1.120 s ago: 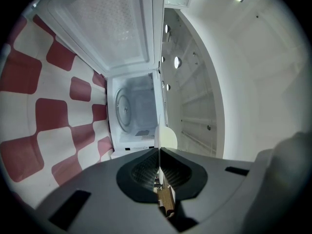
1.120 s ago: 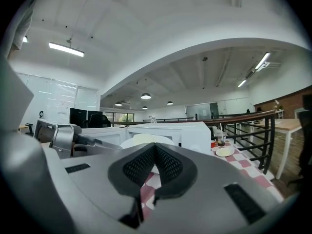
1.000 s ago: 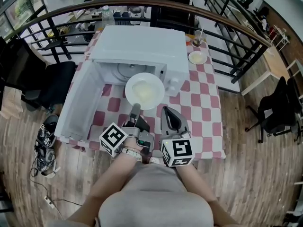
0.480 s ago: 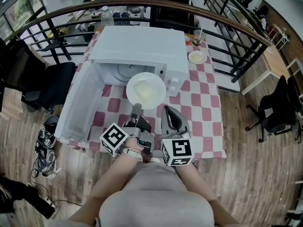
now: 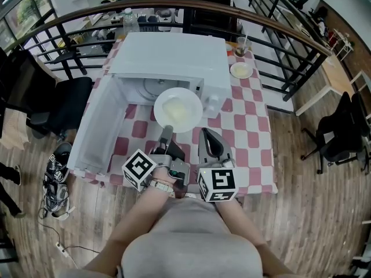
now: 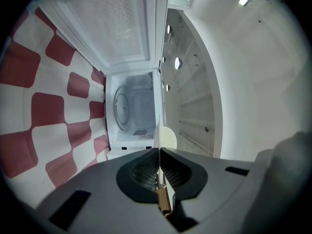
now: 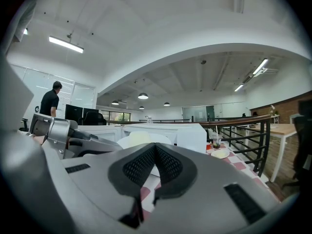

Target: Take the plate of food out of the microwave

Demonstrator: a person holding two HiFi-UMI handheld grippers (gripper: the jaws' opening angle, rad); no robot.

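Observation:
The white plate (image 5: 178,110) with a pale mound of food hangs in the air just in front of the white microwave (image 5: 174,59), whose door (image 5: 101,126) swings wide open to the left. My left gripper (image 5: 166,132) is shut on the plate's near rim. In the left gripper view the plate (image 6: 159,130) shows edge-on between the closed pads of the left gripper (image 6: 159,151), with the empty cavity and its turntable (image 6: 123,108) behind. My right gripper (image 5: 207,139) sits beside it to the right, shut and empty, and its own view shows the right gripper (image 7: 155,147) below the plate (image 7: 139,139).
The table (image 5: 249,123) carries a red and white checked cloth. A small dish (image 5: 242,69) and a cup with a drink (image 5: 241,48) stand at the back right, a bottle (image 5: 131,21) at the back left. A black railing (image 5: 278,51) rings the table; a black chair (image 5: 64,100) stands left.
The plate and both grippers hold almost still. A person's legs have come into view on the floor at the far left.

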